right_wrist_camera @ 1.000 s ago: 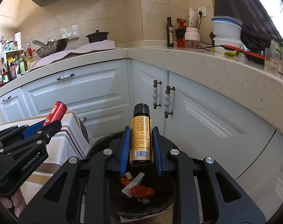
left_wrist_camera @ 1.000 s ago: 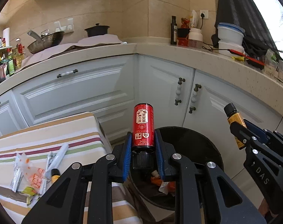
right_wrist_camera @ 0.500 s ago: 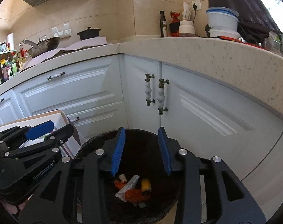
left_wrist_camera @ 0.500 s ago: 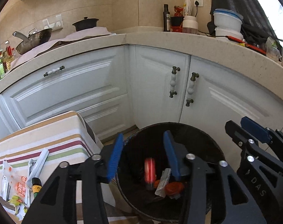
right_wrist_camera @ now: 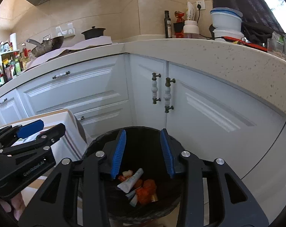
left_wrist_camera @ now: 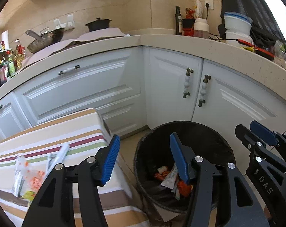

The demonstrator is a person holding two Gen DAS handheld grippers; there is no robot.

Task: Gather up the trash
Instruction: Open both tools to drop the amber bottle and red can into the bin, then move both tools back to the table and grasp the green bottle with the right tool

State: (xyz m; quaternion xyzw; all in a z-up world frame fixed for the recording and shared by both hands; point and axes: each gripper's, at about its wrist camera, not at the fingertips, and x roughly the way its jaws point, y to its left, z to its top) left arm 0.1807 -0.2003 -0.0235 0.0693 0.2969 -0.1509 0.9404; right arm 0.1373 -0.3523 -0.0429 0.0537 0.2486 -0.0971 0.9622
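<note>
A black trash bin stands on the floor by the white cabinets. It holds a white tube and orange wrappers. My left gripper hangs over the bin's left rim, its jaws opening with nothing between them. My right gripper is open above the bin and holds nothing. Each gripper shows in the other's view: the right gripper at the right edge, the left gripper at the left. Several wrappers and a white packet lie on the striped table.
White cabinet doors with knobbed handles curve round behind the bin. The worktop above carries bottles, pots and tubs. The table's corner sits close to the bin's left side. A hand holds the left gripper.
A second ago the left gripper held a red can and the right a brown bottle. Both jaws have opened, and the can and bottle have dropped into the bin.
</note>
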